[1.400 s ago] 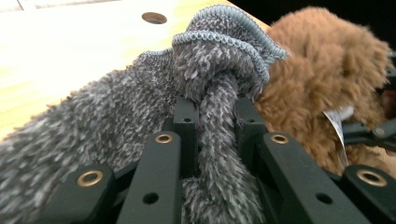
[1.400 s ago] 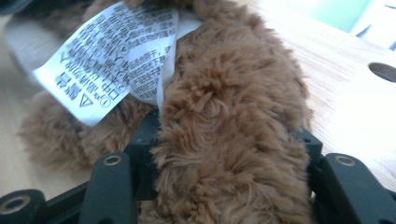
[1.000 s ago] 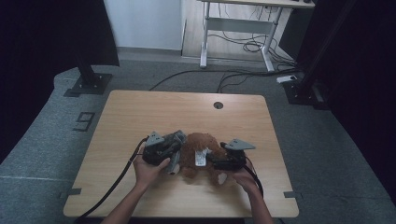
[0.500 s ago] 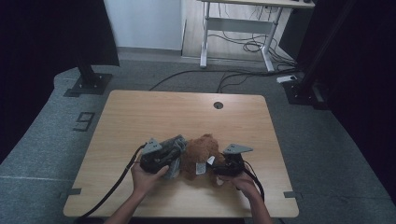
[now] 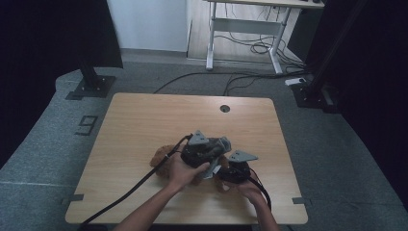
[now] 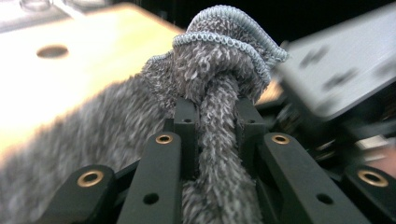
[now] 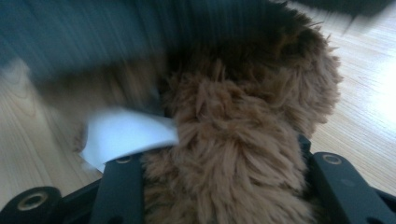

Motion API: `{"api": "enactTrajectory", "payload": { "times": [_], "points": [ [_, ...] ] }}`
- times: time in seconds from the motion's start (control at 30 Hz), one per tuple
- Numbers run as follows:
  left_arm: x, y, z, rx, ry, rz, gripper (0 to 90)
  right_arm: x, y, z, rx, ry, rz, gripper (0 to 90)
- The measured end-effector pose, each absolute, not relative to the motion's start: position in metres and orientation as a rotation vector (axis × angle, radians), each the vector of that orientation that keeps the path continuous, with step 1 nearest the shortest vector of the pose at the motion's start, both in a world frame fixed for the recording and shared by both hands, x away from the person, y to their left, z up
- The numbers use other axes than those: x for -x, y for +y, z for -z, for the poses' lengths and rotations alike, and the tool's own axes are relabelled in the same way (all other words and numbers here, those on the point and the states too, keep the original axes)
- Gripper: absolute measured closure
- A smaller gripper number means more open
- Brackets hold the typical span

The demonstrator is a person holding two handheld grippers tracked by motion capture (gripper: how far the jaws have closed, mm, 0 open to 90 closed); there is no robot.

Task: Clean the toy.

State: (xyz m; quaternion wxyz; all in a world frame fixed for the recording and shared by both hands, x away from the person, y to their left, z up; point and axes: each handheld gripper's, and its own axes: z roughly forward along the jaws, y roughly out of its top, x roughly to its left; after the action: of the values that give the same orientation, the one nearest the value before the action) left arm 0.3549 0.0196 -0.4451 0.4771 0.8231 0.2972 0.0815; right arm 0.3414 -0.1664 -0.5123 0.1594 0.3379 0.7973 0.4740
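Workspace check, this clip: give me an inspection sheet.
Surface: wooden table with a round hole.
Job's things: brown plush toy with white tag; grey fuzzy cloth.
Clutter: nothing seen.
Grippers: left gripper shut on the cloth; right gripper, jaws just closing, pressed around the plush.
Cables: black cable trails off the near edge.
Surroundings: grey floor, desk frame, floor cables.
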Motion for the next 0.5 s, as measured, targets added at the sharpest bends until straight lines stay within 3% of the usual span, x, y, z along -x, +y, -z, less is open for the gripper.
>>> {"api": "enactTrajectory", "payload": {
  "times": [0.23, 0.5],
  "points": [
    [-0.342, 0.037, 0.46, -2.039, 0.725, -0.273, 76.3, -0.343, -0.17, 0.515, -0.985, 2.274, -1.356, 55.0],
    [-0.34, 0.107, 0.455, -1.924, 0.837, -0.321, 76.4, -0.343, -0.174, 0.517, -0.939, 2.278, -1.379, 56.9]
  ]
}}
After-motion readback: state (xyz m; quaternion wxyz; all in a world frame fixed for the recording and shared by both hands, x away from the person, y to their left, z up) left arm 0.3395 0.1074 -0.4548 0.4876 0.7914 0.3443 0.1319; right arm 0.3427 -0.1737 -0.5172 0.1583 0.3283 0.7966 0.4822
